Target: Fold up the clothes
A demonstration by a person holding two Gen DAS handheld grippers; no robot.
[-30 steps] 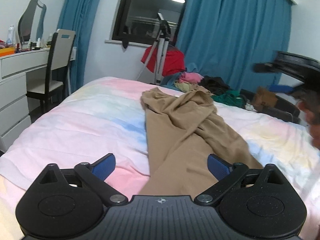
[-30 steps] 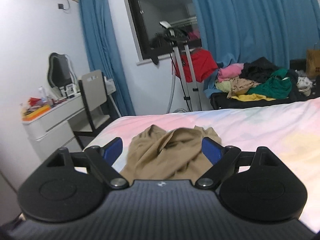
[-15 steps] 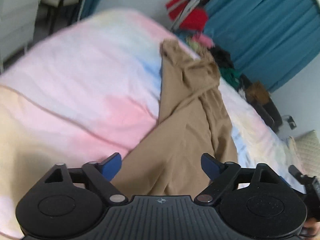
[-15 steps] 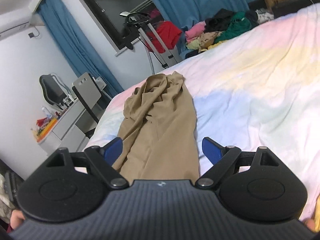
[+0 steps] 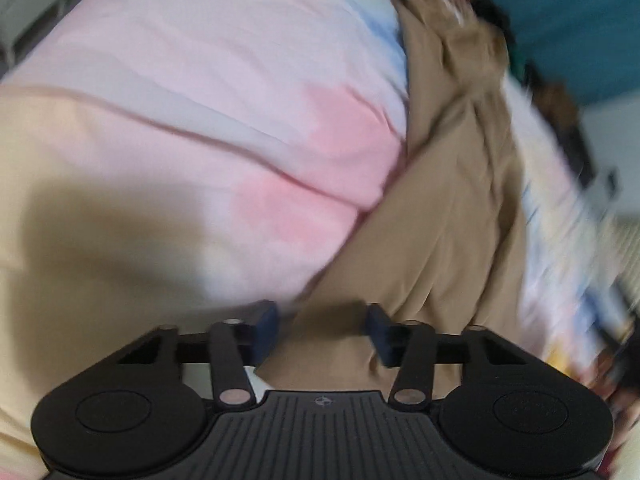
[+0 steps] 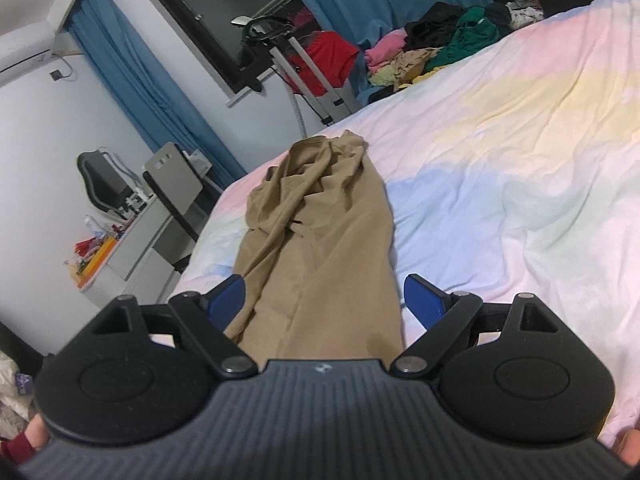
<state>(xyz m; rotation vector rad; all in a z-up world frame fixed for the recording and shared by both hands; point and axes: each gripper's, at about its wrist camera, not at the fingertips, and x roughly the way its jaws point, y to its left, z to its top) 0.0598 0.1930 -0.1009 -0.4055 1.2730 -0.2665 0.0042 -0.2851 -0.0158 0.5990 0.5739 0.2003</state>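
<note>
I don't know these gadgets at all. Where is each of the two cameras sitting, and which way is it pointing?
Left wrist view: sits on the left gripper, tipped steeply down at the near end of the tan garment on the pastel bedspread; only its own blue-tipped fingers show; blurred.
Right wrist view: sits on the right gripper, looking along the tan garment toward the window and clothes pile; its fingers and the person's fingertips show.
Shared: the same garment and bedspread.
</note>
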